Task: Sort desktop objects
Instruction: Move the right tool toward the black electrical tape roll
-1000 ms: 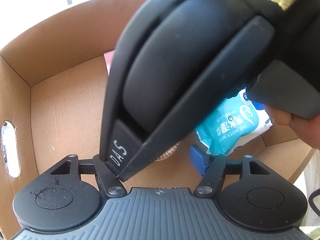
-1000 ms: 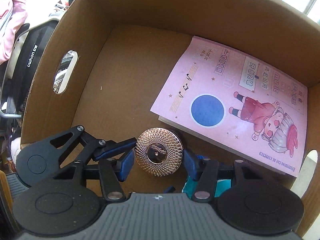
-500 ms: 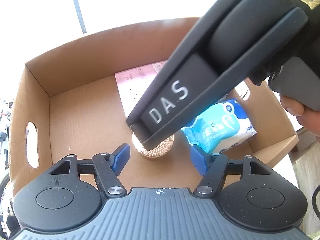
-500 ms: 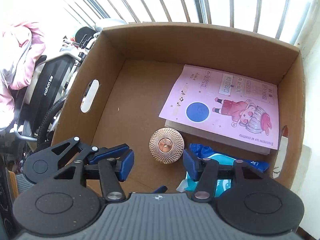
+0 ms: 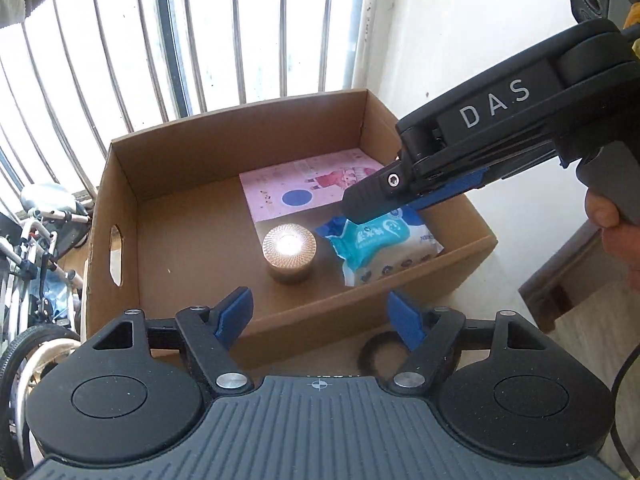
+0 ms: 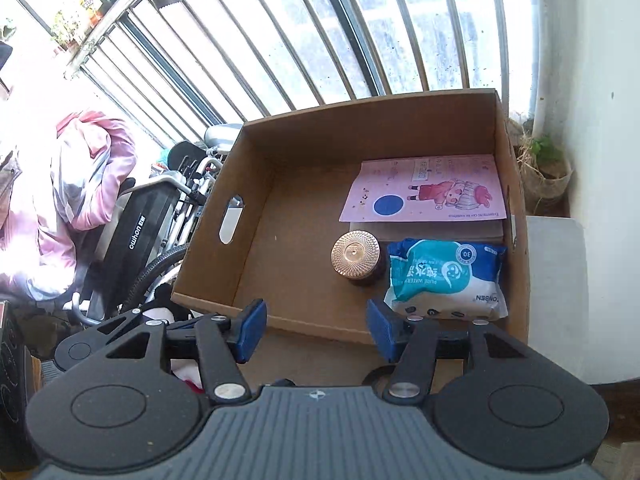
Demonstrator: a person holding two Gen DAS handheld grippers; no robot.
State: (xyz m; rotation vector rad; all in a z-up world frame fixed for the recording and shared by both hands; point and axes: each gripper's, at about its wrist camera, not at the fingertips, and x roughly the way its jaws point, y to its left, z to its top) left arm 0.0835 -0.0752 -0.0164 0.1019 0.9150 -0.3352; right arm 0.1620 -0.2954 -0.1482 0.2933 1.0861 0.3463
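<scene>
An open cardboard box [image 5: 120, 184] [image 6: 208, 264] holds a pink booklet [image 5: 304, 188] [image 6: 424, 192], a round copper-lidded jar [image 5: 289, 252] [image 6: 356, 256] and a teal wet-wipes pack [image 5: 380, 248] [image 6: 444, 276]. My left gripper [image 5: 320, 316] is open and empty, above the box's near wall. My right gripper [image 6: 316, 328] is open and empty, also above the near wall. In the left wrist view the right gripper's body [image 5: 480, 152] reaches in from the right above the wipes pack.
A barred window [image 5: 180, 40] stands behind the box. A wheelchair [image 6: 136, 224] with pink clothing [image 6: 80, 176] is to the left. A white wall [image 5: 480, 40] is on the right, with a potted plant [image 6: 544, 168] in its corner. A dark ring [image 5: 380, 356] lies before the box.
Both grippers have pulled up and back out of the box. The right gripper let go of the copper jar, which now stands on the box floor beside the wipes pack.
</scene>
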